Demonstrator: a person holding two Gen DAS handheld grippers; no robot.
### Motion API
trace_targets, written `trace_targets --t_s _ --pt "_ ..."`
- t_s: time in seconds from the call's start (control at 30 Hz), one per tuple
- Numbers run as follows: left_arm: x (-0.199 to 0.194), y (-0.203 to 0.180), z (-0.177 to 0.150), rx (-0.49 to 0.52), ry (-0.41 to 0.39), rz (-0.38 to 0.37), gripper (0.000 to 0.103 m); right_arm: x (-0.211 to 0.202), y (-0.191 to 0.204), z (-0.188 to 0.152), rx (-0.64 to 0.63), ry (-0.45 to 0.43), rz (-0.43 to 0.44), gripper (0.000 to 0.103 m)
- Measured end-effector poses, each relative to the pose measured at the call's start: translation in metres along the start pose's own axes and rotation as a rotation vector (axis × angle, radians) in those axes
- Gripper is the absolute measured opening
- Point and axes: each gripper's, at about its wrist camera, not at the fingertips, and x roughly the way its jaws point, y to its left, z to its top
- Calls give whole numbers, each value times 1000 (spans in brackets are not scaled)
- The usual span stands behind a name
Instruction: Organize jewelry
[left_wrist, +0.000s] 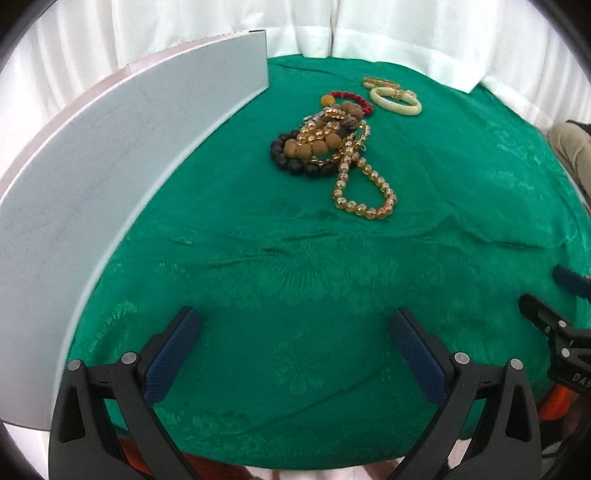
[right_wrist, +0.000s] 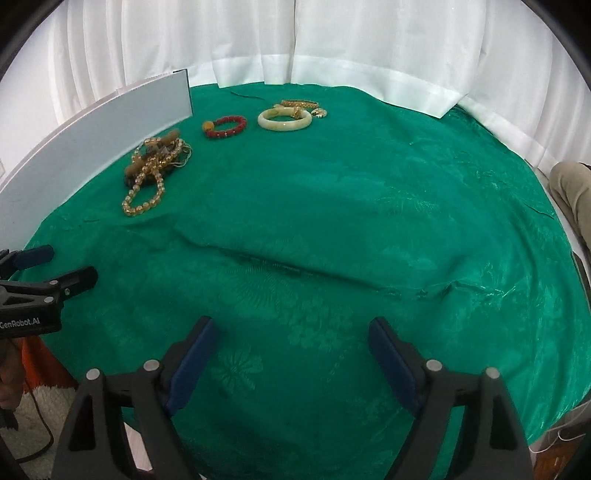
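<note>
Both claws idle at the near edge: left gripper (left_wrist: 295, 325) and right gripper (right_wrist: 291, 332) gape wide, nothing held, likely staged for a first pick. Jewelry is well apart at the far side: tangled bead pile (left_wrist: 328, 147) near the grey box (left_wrist: 110, 147), red bracelet (right_wrist: 225, 126) beside it, pale bangle (right_wrist: 284, 120) touching gold pieces (right_wrist: 301, 104) further right. Probably dumped unsorted beside the box for transfer. Surface: wrinkled green patterned cloth (right_wrist: 369, 221); white curtain (right_wrist: 332, 44) behind.

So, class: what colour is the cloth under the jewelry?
Green cloth with a woven floral pattern, clearest in the right wrist view.
</note>
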Motion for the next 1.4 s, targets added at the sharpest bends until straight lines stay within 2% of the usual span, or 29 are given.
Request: trace_targets --t_s 0.33,0.73,0.83,0.93,1.07,1.27,1.4 --pt "-4 1 -5 11 -10 -13 103 1 -2 -1 17 11 5 88" --pt "-1 1 1 29 18 -27 102 2 -2 -1 17 17 3 88" --pt "-10 3 1 8 -15 -48 102 1 -4 1 24 30 12 88" --pt "-28 6 2 -7 -73 -63 102 -16 -11 3 52 -34 34 88" --pt "-46 10 7 -22 -111 -68 102 -40 -17 13 47 -119 2 88" --pt "-57 10 8 -17 -135 -41 102 -65 -15 23 11 -223 -49 88" --pt "-60 10 7 -19 -133 -46 102 -67 -12 21 9 -247 -33 88"
